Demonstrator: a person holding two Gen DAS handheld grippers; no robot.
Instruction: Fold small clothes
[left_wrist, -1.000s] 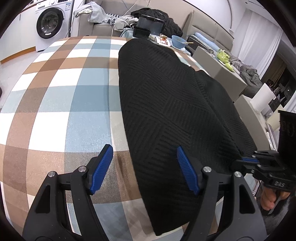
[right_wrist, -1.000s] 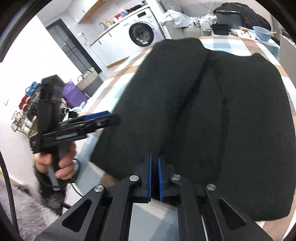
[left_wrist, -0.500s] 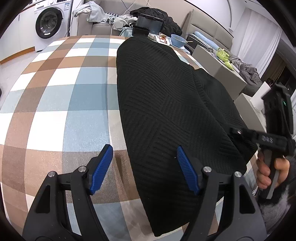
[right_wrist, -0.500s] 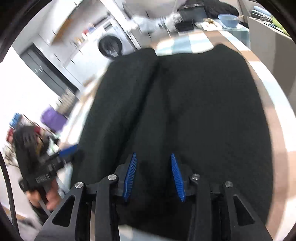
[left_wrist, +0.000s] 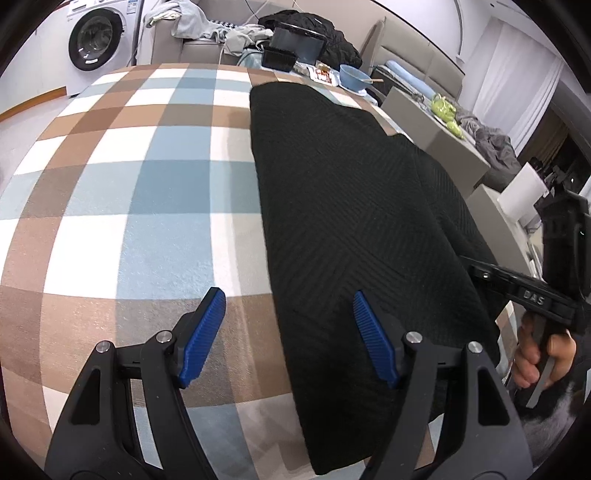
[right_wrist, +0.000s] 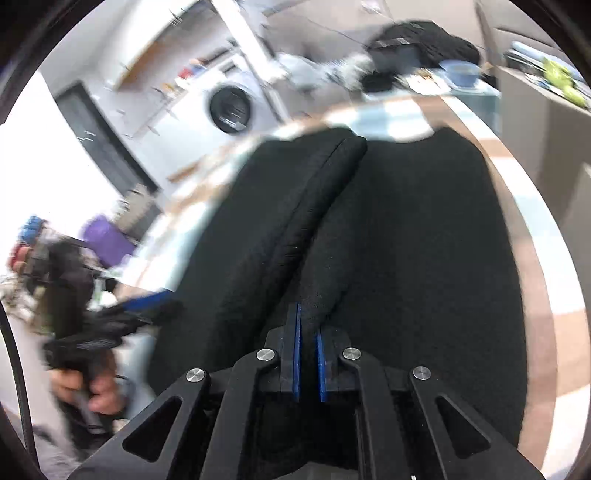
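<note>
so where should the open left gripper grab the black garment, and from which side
Take the black garment by its near left corner, coming in low from the left over the bare checked tablecloth. That long straight edge lies flat and exposed just inside the left gripper, so one finger can probably slide under it.

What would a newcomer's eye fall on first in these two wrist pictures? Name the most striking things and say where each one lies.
A large black knitted garment lies lengthwise on the brown, blue and white checked cloth, filling the right half of the left wrist view. The right gripper has just been closing and pinches a fold at the garment's near edge, while the left gripper hangs open over its left edge. A washing machine stands far back left.
</note>
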